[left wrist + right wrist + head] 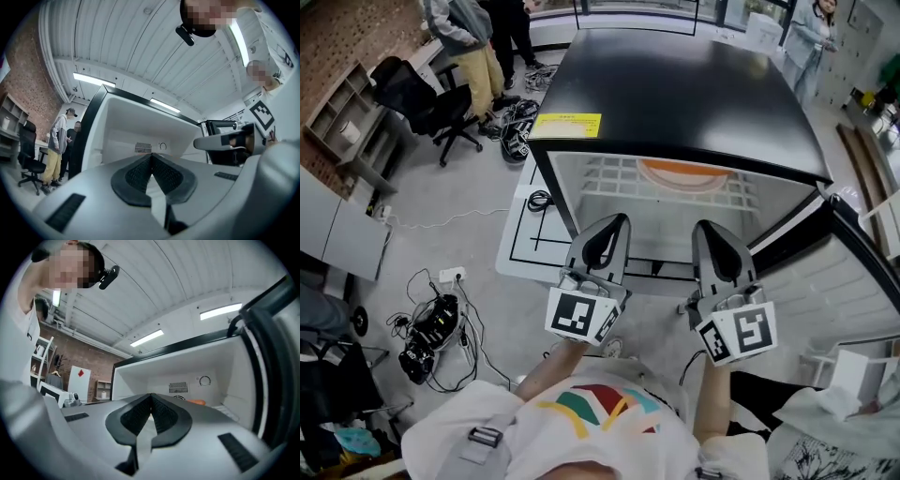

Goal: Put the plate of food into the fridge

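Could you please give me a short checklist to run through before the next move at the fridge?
1. Plate inside the fridge, on the wire shelf: ok.
2. Left gripper released, jaws together with nothing between them: ok.
3. Right gripper released, jaws together with nothing between them: ok.
4. Food in place on the plate: cannot tell, since the fridge top hides most of it in the head view.
5. Fridge door closed: not ok, it stands open on the right.
6. Plate far enough back for the door to close: cannot tell.
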Demonstrator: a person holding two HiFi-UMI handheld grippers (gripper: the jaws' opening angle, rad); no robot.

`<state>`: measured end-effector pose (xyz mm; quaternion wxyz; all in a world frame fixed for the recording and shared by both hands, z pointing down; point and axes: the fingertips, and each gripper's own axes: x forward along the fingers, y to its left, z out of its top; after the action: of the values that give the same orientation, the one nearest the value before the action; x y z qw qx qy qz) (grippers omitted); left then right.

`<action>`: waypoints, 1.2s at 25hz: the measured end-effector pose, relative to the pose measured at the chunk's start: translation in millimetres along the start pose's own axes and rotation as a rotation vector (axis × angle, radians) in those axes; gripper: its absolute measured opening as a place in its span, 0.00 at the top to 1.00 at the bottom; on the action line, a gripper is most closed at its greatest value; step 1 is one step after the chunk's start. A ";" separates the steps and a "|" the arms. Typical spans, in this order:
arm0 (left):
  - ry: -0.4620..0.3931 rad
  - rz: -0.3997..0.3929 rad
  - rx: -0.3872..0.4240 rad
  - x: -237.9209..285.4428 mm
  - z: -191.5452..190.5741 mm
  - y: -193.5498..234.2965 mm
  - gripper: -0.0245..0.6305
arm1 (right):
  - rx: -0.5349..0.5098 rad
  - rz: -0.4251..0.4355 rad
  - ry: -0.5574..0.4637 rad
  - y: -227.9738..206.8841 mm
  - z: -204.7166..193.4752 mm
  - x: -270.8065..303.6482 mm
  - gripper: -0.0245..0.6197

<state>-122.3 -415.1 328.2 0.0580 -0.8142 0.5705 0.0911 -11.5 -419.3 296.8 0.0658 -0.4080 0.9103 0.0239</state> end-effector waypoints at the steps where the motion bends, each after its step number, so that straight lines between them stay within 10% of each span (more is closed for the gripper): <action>1: -0.003 -0.006 -0.002 -0.9 -0.3 -4.3 0.96 | -0.007 -0.039 -0.006 3.4 -4.4 -8.0 0.96; 30: 0.018 0.005 0.036 -32.4 1.3 -37.0 0.96 | 0.000 -0.139 0.013 20.4 -31.7 -69.2 0.96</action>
<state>-98.4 -372.4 333.5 0.0672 -0.8125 0.5743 0.0737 15.6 -357.7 337.6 0.0616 -0.4704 0.8801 0.0166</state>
